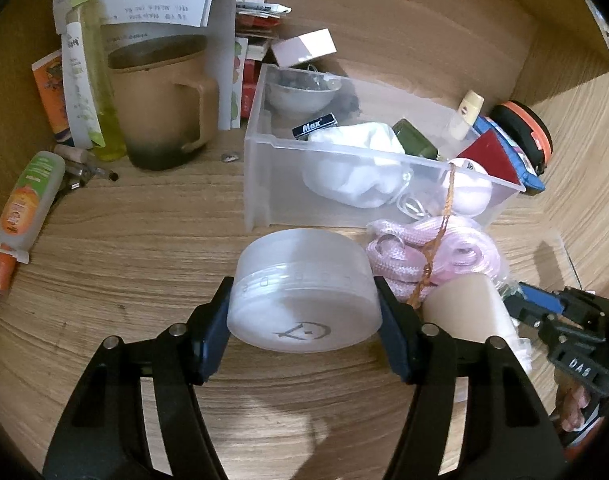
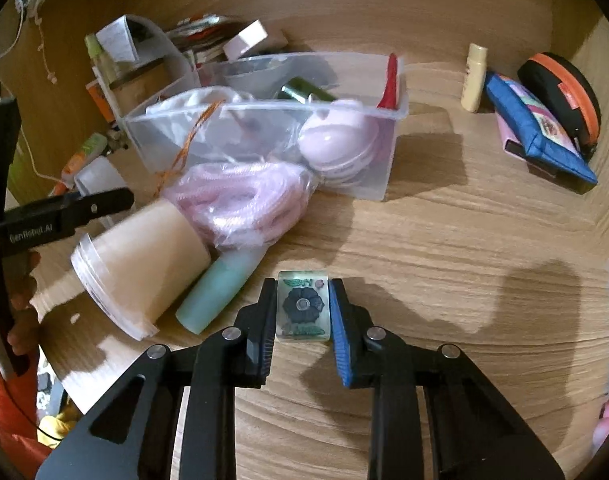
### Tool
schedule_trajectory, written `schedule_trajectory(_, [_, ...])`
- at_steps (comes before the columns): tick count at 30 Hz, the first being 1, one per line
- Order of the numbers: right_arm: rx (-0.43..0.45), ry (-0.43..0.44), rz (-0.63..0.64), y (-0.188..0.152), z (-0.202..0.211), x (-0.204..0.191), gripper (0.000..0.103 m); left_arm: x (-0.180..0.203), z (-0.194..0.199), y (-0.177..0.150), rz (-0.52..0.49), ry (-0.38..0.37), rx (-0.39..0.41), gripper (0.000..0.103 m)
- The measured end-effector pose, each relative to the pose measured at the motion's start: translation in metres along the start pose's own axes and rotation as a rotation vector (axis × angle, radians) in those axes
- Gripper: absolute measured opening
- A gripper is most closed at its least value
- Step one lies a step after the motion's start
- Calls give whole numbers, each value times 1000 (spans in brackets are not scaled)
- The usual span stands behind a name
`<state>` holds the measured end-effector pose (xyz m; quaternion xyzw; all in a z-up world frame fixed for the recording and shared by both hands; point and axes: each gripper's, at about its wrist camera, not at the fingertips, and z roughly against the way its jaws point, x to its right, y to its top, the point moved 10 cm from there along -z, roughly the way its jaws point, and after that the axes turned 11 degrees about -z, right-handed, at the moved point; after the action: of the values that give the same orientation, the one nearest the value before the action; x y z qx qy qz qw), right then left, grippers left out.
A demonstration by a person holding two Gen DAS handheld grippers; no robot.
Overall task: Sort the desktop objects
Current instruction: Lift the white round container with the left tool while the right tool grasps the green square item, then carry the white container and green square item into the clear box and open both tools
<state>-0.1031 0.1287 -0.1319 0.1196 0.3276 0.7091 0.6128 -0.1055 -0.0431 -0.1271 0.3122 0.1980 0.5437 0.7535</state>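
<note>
A cluttered wood-grain desktop [image 1: 144, 240] lay under both tools. The left gripper [image 1: 304, 312] clasped a round frosted-white plastic jar [image 1: 304, 292], seemingly lifted off the wood. Beyond its fingers stood a clear plastic bin [image 1: 264, 184]. The right gripper [image 2: 302, 308] was clenched on a small translucent green flower-printed tile [image 2: 303, 306].
</note>
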Motion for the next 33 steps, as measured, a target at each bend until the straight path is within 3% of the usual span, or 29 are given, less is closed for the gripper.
schedule_trajectory(7, [66, 28, -7, 24, 23, -5, 23, -2, 21, 12, 18, -9, 33, 65])
schedule_trajectory(18, [160, 115, 8, 73, 41, -37, 23, 0, 73, 61, 1, 2, 175, 65])
schedule_trajectory(33, [185, 145, 27, 118, 25, -58, 23, 8, 70, 110, -40, -12, 194, 65])
